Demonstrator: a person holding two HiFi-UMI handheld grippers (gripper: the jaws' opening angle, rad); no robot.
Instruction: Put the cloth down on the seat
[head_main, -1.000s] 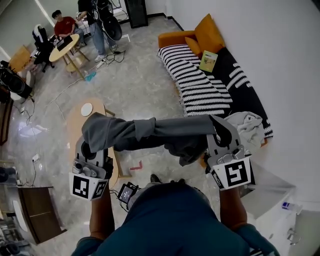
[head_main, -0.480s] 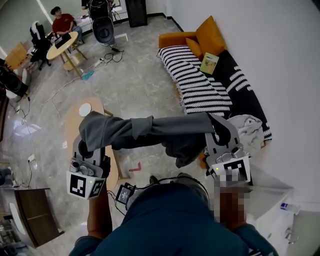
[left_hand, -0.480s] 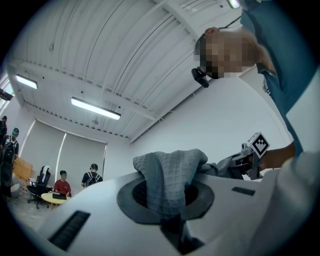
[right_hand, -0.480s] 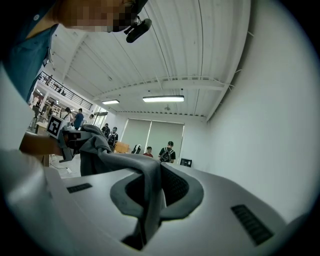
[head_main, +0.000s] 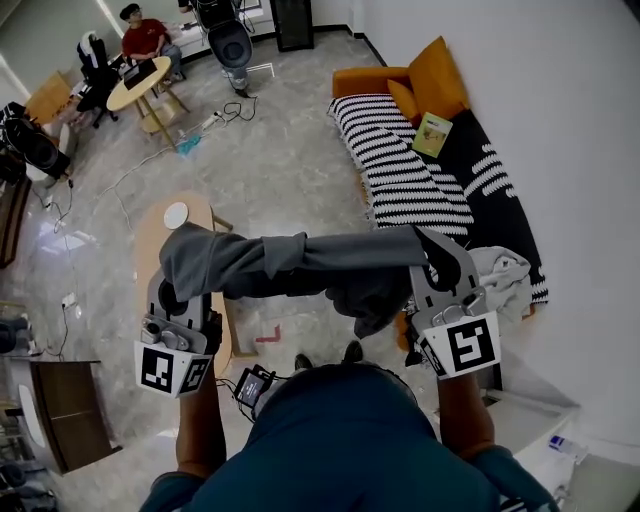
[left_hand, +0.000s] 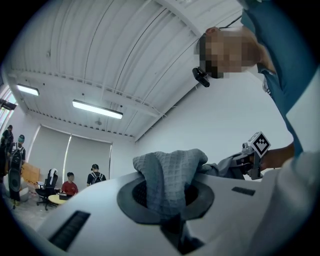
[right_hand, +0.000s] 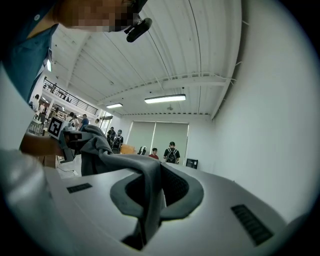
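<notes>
A grey cloth (head_main: 300, 265) hangs stretched between both grippers, held up in the air in front of the person. My left gripper (head_main: 180, 292) is shut on the cloth's left end, which bunches out of its jaws (left_hand: 167, 182). At the other end my right gripper (head_main: 443, 268) is shut on the cloth (right_hand: 145, 190), and a fold sags below it. The seat is a long sofa (head_main: 420, 175) with a black-and-white striped cover, ahead and to the right along the white wall. Both grippers point upward, so their views show the ceiling.
An orange cushion (head_main: 437, 75) and a book (head_main: 434, 133) lie at the sofa's far end; a pale crumpled cloth (head_main: 505, 270) lies at its near end. A low wooden table (head_main: 165, 250) stands under the left gripper. People sit at a round table (head_main: 138, 82) far left.
The view has shifted slightly, so the sofa and floor sit a little more to the right and nearer. The cloth stays stretched between both grippers, unchanged.
</notes>
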